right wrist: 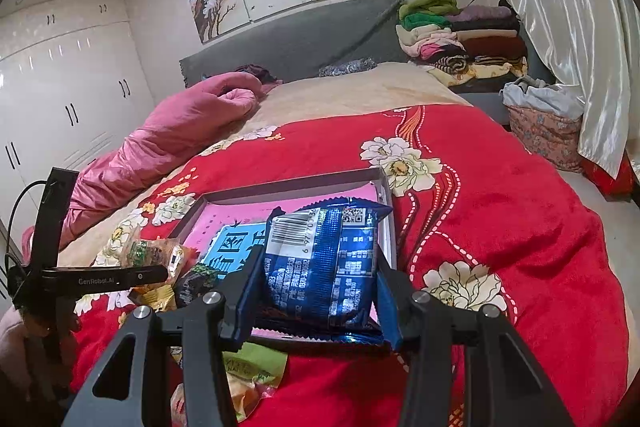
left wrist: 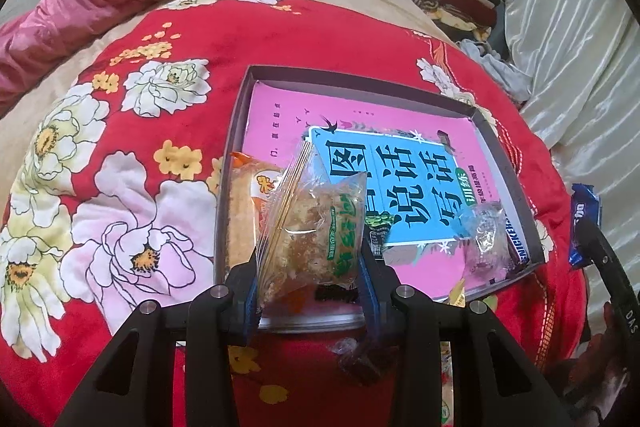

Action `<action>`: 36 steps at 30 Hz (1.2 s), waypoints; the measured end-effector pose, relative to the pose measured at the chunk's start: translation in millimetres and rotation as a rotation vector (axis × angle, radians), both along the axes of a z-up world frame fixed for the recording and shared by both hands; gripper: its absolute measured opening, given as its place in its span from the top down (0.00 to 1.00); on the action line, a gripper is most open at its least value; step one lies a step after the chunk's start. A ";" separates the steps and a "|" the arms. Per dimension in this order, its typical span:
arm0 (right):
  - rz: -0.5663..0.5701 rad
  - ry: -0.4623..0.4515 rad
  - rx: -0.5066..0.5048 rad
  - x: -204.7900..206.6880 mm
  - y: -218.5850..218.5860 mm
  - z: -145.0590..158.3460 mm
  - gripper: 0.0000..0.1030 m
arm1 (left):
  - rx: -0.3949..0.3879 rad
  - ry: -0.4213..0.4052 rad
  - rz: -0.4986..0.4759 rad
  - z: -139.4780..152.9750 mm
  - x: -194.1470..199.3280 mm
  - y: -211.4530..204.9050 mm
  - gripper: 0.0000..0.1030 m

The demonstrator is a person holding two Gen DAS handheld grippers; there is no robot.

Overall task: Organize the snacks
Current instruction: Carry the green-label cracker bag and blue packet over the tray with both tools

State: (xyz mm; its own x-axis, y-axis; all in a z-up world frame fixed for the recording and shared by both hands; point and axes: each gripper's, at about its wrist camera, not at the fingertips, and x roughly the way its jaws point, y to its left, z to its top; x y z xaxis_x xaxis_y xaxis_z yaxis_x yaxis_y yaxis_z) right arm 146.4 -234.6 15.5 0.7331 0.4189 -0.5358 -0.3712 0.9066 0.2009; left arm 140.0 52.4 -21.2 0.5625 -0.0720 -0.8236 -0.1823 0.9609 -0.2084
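Seemingly the step in hand is carrying snacks to the shallow grey cardboard box [left wrist: 236,131] lying on the red flowered bedspread [left wrist: 280,39].

Through the left wrist camera, the left gripper [left wrist: 308,287] has its jaws narrowed onto a clear plastic packet of brown crumbly pastry with a green label [left wrist: 316,223], pinching it by its lower end and holding it over the near left part of the box. Inside lie a pink booklet [left wrist: 276,107] with a blue one [left wrist: 400,187] on top, an orange-wrapped snack [left wrist: 248,195] along the left wall, and a Snickers bar [left wrist: 516,239] by the right wall. Next, I judge, this packet needs lowering beside the orange one before the jaws spread.

Through the right wrist camera, the right gripper [right wrist: 320,303] has its jaws partly closed on a blue foil packet printed with a barcode [right wrist: 320,263], gripping both sides and holding it above the near right corner of the box. Loose wrapped snacks [right wrist: 248,371] wait on the bedspread below. This packet likely wants a free spot by the right wall.
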 end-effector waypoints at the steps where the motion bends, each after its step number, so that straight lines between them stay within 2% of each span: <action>1: 0.000 0.000 -0.001 0.6 0.2 0.0 0.52 | -0.003 0.003 -0.001 -1.1 0.5 -0.1 0.60; 18: -0.013 0.017 -0.041 22.2 7.5 -13.1 0.52 | -0.005 0.015 -0.023 -7.7 7.3 -6.2 0.60; 36: -0.025 0.079 -0.163 40.3 21.3 -35.0 0.52 | -0.032 0.028 -0.043 -11.6 9.7 -10.5 0.59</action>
State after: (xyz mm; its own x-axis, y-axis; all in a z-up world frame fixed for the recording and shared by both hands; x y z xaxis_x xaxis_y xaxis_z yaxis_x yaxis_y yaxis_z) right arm 186.7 -213.3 -19.5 0.6951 0.3038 -0.6516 -0.3369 0.9383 0.0781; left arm 149.6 41.9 -32.8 0.5356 -0.1217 -0.8357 -0.1473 0.9609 -0.2343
